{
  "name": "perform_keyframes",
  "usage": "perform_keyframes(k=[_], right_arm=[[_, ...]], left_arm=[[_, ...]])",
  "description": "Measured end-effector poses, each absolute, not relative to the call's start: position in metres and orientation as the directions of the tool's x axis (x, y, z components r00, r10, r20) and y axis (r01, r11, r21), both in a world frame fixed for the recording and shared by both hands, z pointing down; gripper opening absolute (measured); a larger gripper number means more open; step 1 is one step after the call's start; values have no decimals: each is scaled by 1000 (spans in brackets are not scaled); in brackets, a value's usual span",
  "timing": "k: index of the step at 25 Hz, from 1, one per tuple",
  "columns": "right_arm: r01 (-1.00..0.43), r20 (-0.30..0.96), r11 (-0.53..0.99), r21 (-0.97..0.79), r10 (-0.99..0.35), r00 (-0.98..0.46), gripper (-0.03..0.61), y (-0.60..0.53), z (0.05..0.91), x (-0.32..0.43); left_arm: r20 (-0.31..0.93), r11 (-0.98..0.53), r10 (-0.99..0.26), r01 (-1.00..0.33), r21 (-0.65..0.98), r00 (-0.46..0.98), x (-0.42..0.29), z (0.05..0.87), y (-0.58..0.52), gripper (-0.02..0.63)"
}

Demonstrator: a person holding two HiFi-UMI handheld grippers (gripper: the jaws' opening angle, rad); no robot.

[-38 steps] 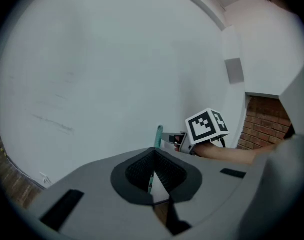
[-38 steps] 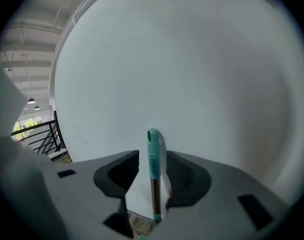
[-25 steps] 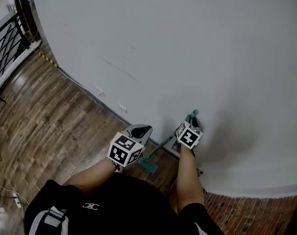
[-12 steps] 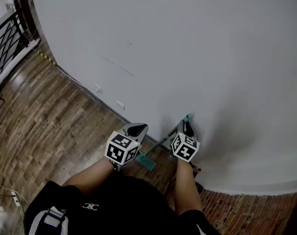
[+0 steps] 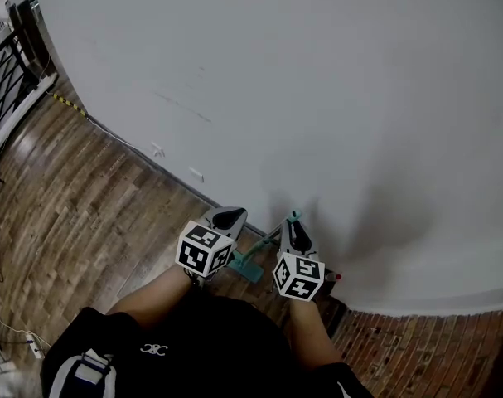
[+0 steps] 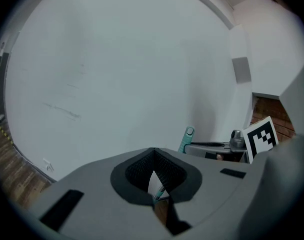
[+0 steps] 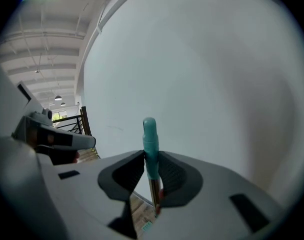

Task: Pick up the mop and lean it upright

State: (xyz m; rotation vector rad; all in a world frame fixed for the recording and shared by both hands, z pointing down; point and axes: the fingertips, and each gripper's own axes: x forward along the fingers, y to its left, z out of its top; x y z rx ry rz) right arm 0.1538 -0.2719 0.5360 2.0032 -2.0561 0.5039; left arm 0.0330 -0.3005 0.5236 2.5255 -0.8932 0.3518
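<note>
The mop has a teal grip (image 5: 294,217), a thin pole, and a flat teal head (image 5: 248,269) resting on the wood floor by the wall. It stands steeply, tilted toward the wall. My right gripper (image 5: 293,229) is shut on the teal grip (image 7: 149,146), whose tip sticks out above the jaws (image 7: 150,156). My left gripper (image 5: 227,219) hangs just left of the pole, shut with nothing in it (image 6: 152,151). In the left gripper view the mop's grip (image 6: 187,139) shows beyond the jaws, apart from them, beside the right gripper (image 6: 227,146).
A white wall (image 5: 317,98) fills the space ahead, with small outlets low down (image 5: 157,150). A wood floor (image 5: 77,197) spreads to the left, up to a black railing (image 5: 7,81). A brick strip (image 5: 425,347) lies at the lower right. The person's dark clothing fills the bottom.
My right gripper has drawn left and nearer to the person with the mop's grip in it, so the pole stands steeper. The left gripper has barely moved.
</note>
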Motion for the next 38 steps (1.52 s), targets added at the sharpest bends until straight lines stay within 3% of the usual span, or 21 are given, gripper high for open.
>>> perform_keyframes(k=[24,38], right_arm=[[-995,394,48,-91,-916,-80,97,-260,539,146],[-995,411,-27,-94,-912,-14,92,-324,550,173]], left_arm=[[382,-703,-532,-646,298,756,34,526,-293,-5],[390,-700,-537,-653,289,748,25,527,-293,-5]])
